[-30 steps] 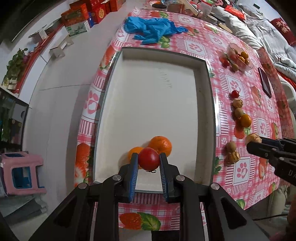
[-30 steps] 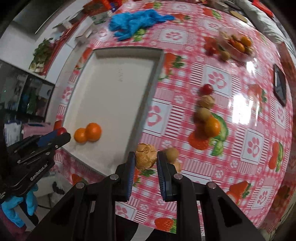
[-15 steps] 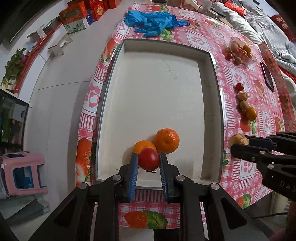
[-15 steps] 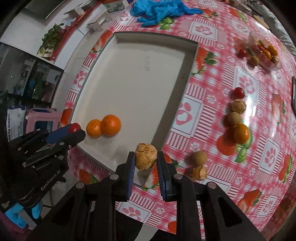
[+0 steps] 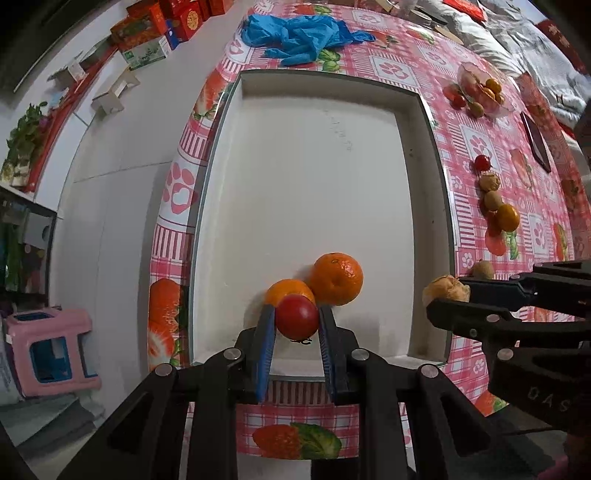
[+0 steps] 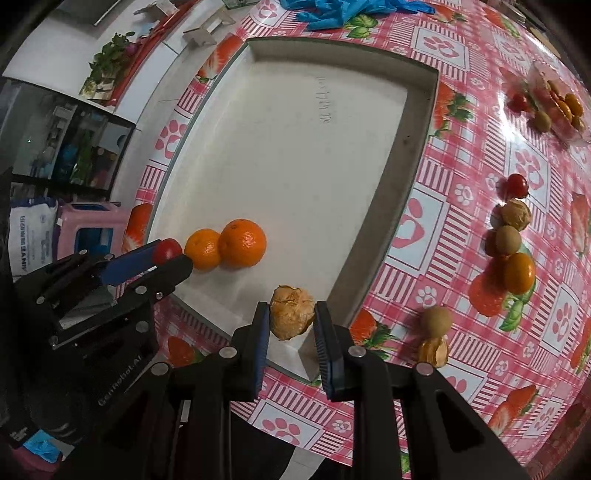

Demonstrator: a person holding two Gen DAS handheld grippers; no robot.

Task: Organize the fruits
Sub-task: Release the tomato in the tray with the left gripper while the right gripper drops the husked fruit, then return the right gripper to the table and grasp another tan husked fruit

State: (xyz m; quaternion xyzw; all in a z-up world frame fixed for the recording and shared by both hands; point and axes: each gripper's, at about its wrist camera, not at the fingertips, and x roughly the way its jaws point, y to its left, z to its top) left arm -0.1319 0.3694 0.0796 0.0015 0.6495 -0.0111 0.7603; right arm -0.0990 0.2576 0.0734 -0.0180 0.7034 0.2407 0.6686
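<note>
A white tray point(image 5: 317, 166) lies on the pink checked tablecloth. Two oranges point(image 5: 335, 278) point(image 5: 288, 291) sit touching near its front edge. My left gripper point(image 5: 297, 320) is shut on a red cherry tomato point(image 5: 297, 317) and holds it just in front of the smaller orange. My right gripper point(image 6: 291, 321) is shut on a wrinkled tan walnut-like fruit point(image 6: 291, 317) over the tray's front right corner. It shows in the left wrist view point(image 5: 447, 291) too. The left gripper shows in the right wrist view point(image 6: 162, 258).
A row of loose fruits lies right of the tray: a cherry tomato point(image 6: 517, 184), a walnut point(image 6: 517, 214), a kiwi point(image 6: 508, 240), an orange point(image 6: 521, 273), further pieces point(image 6: 436, 321). A clear bowl point(image 5: 484, 92) of fruit stands far right. Blue gloves point(image 5: 295, 33) lie behind the tray.
My right gripper has carried the tan fruit leftward from the tablecloth to above the tray's front right corner. My left gripper has moved closer to the oranges with the tomato.
</note>
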